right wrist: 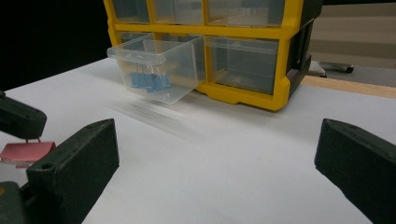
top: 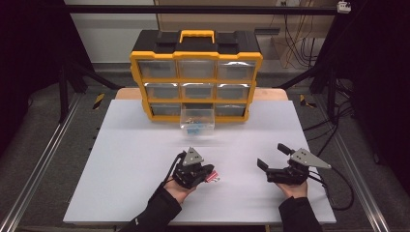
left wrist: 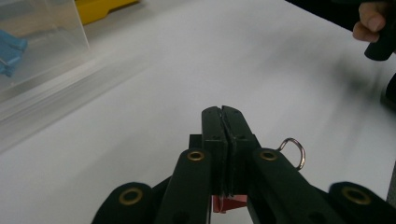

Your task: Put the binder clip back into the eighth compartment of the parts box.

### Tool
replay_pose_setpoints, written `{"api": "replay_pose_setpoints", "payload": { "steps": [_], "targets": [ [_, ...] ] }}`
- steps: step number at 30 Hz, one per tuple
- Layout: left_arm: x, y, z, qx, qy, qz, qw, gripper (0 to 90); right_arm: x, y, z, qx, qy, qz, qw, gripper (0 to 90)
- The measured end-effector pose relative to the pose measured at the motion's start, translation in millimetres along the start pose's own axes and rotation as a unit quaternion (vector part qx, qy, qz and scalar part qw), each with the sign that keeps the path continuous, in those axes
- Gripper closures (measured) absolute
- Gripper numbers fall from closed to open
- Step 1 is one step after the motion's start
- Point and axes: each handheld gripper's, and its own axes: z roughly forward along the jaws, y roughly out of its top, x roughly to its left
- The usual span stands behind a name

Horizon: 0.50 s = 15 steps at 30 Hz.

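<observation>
My left gripper [top: 209, 173] hovers low over the white table, near its front middle. Its jaws stand pressed together [left wrist: 223, 116] on a red binder clip [top: 213, 178]. The clip's red body [left wrist: 229, 204] peeks out beneath the jaws, and its wire loop [left wrist: 294, 151] sticks out to the side. In the right gripper view the red binder clip [right wrist: 25, 151] appears at the left edge. My right gripper [top: 271, 154] rests at the front right with its jaws wide apart [right wrist: 217, 140] and nothing between them.
A yellow drawer cabinet [top: 196, 82] stands at the back of the white table [top: 121, 164]. Its bottom-middle clear drawer [top: 197, 121] is pulled out and holds blue binder clips [right wrist: 149, 80]. The other drawers are closed. A dark frame surrounds the table.
</observation>
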Motion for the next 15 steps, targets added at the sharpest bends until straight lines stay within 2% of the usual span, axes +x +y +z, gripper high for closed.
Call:
{"api": "replay_pose_setpoints", "payload": {
  "steps": [15],
  "targets": [
    [21.1,23.4,-14.4,-0.019,0.001,0.001,0.9998,88.0,0.2,-0.4,0.5,0.004,-0.001,-0.001,1.0,0.4]
  ]
}}
